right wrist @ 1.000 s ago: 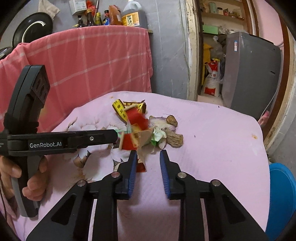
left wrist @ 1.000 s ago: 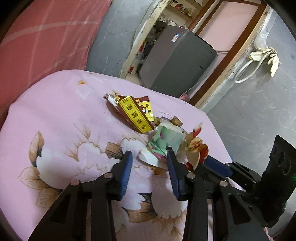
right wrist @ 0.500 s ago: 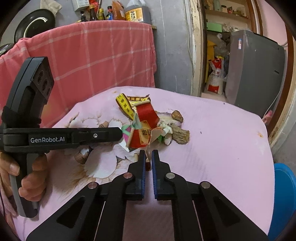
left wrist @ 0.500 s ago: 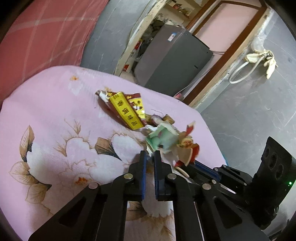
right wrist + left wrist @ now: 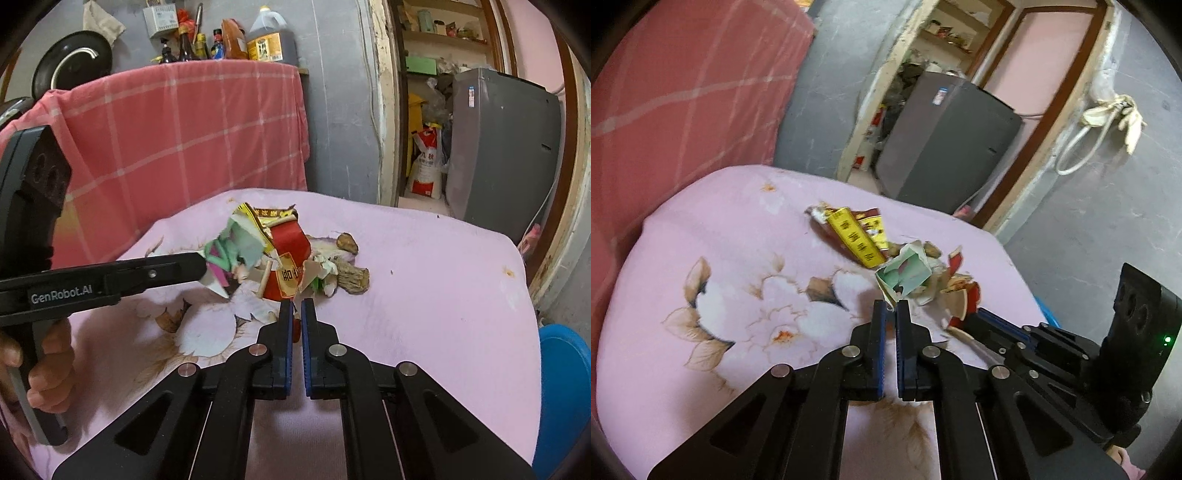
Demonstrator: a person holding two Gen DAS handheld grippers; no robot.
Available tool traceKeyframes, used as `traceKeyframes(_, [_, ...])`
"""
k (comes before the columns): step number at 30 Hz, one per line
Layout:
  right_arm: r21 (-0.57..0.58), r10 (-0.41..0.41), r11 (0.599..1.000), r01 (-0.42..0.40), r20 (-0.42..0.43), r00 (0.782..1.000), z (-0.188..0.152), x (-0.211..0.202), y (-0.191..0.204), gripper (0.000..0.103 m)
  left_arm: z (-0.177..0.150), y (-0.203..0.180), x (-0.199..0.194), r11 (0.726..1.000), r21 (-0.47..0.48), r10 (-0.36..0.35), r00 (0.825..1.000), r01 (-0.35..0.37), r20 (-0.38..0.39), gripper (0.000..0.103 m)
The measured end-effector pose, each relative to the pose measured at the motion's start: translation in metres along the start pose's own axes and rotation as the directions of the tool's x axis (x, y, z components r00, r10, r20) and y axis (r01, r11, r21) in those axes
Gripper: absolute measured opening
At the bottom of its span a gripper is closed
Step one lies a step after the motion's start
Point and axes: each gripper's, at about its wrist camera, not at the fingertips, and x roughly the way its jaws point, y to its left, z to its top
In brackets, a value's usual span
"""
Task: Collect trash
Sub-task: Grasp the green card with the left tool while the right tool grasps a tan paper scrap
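Now both grips have closed since a second ago. Our left gripper (image 5: 891, 308) pinches the green-white wrapper (image 5: 904, 273), lifted left of the trash pile (image 5: 295, 258) on the pink cloth (image 5: 424, 280). Our right gripper (image 5: 293, 308) pinches the red packet (image 5: 290, 266), near side. We judge both ready to carry off.

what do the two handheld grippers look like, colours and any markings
Both are black linkage frames with silver pivot pins and blue ribbed finger pads. The left gripper bears white "GenRobot.AI" lettering on its side. The right gripper's body shows a small green light in the left wrist view.
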Motion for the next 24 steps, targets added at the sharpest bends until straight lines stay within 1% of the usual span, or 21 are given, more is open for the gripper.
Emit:
traceKeyframes(3, [-0.002,-0.006,1.0,0.006,-0.048,0.999,0.005,0.008,0.001,0.007,-0.001,0.01,0.001,0.999,-0.026,0.039,0.999,-0.039,-0.008,0.003])
traceKeyframes(4, [-0.001,-0.01,1.0,0.01,-0.06,0.998,0.006,0.011,0.002,0.012,-0.001,0.012,0.001,0.998,-0.039,0.042,0.999,-0.043,-0.011,0.003])
traceKeyframes(5, [0.0,-0.013,1.0,0.013,-0.068,0.998,0.008,0.013,0.002,0.021,-0.001,0.014,0.001,0.998,-0.053,0.042,0.999,-0.043,-0.015,0.003])
traceKeyframes(6, [0.005,-0.016,1.0,0.016,-0.075,0.997,0.01,0.015,0.001,0.025,-0.001,0.016,0.001,0.997,-0.068,0.041,0.999,-0.042,-0.017,0.003])
traceKeyframes(9, [0.03,0.015,0.999,-0.012,-0.089,0.996,0.016,0.019,-0.002,0.027,0.001,0.022,0.001,0.995,-0.088,0.039,0.999,-0.04,-0.018,0.003])
traceKeyframes(13, [0.053,0.029,0.998,-0.023,-0.115,0.993,0.017,0.027,-0.003,0.026,0.0,0.022,0.001,0.995,-0.088,0.037,0.999,-0.038,-0.02,0.003])
traceKeyframes(15, [0.059,0.046,0.997,-0.039,-0.111,0.993,0.015,0.026,-0.003,0.018,-0.001,0.021,0.0,0.996,-0.081,0.034,0.999,-0.036,-0.018,0.003])
traceKeyframes(16, [0.062,0.056,0.997,-0.049,-0.115,0.992,0.014,0.026,-0.003,0.006,-0.001,0.021,-0.001,0.996,-0.079,0.033,0.999,-0.034,-0.018,0.003])
traceKeyframes(17, [0.062,0.055,0.997,-0.048,-0.116,0.992,0.014,0.027,-0.003,0.006,-0.002,0.02,-0.002,0.996,-0.078,0.034,0.999,-0.035,-0.017,0.003])
traceKeyframes(20, [0.054,0.056,0.997,-0.051,-0.085,0.995,0.01,0.019,0.0,0.004,-0.004,0.019,-0.005,0.997,-0.074,0.035,0.999,-0.036,-0.006,0.003])
traceKeyframes(23, [0.037,0.042,0.998,-0.041,-0.027,0.999,0.005,0.006,0.003,0.003,-0.005,0.016,-0.011,0.997,-0.058,0.046,0.999,-0.045,0.024,0.003])
traceKeyframes(24, [0.03,0.034,0.999,-0.034,0.005,0.999,0.003,-0.001,0.004,0.003,-0.006,0.013,-0.014,0.998,-0.049,0.049,0.998,-0.047,0.04,0.003])
